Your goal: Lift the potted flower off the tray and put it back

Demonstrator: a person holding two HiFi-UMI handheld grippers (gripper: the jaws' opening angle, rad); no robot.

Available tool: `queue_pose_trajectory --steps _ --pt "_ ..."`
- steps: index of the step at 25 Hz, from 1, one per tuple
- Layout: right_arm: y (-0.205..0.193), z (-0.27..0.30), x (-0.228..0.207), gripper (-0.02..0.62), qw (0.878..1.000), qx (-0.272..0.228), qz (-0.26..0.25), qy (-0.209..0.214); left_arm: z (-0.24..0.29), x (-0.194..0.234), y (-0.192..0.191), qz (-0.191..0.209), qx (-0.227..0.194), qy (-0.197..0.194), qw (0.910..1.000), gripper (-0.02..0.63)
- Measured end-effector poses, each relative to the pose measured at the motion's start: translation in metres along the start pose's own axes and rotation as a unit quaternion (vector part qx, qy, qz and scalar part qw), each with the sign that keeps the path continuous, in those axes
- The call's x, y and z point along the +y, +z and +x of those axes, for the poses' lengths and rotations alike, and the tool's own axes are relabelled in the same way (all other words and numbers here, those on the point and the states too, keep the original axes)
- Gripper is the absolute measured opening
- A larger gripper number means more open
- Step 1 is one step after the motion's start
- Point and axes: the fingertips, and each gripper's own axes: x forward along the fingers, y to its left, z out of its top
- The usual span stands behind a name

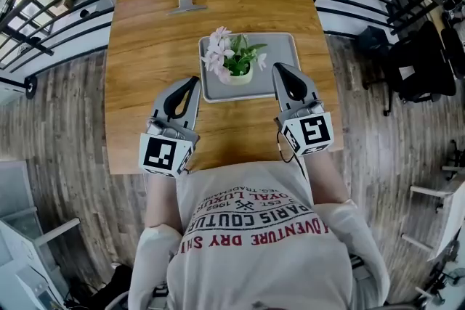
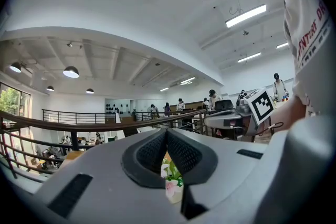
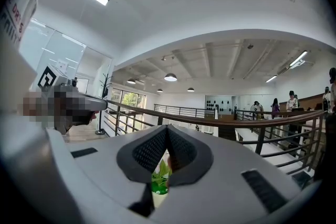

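Head view, near to far. My left gripper (image 1: 194, 81) and right gripper (image 1: 278, 70) hang level over the worktop (image 1: 145, 40), flanking the near side of the grey tray (image 1: 285, 43). The left tip sits just beside the tray's left edge, and the right tip shows over its near right part. Both pairs of fingers are closed tip to tip on nothing. The left gripper view and right gripper view confirm this, each showing the pads met with nothing pinched between them.

The potted flower (image 1: 234, 63) stands upright on the tray, left of its middle and apart from both grippers. This scene fits a pot waiting to be lifted or one already set back, and I cannot tell which. In either case I judge it good practice to keep both grippers level and clear of the pink blooms and the tray's rim. Beyond, a metal clip (image 1: 187, 6) lies near the worktop's far edge.
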Motion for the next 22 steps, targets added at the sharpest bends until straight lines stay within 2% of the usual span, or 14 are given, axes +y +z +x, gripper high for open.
queue_pose_trajectory --steps 4,22 --pt "-0.003 -0.002 -0.004 0.026 1.000 0.002 0.017 -0.011 0.000 0.000 -0.002 -0.001 0.004 0.004 1.0000 0.014" --pt "-0.013 -0.001 0.001 0.026 1.000 0.014 0.010 -0.007 0.001 -0.001 -0.009 0.002 0.015 0.005 0.9999 0.014"
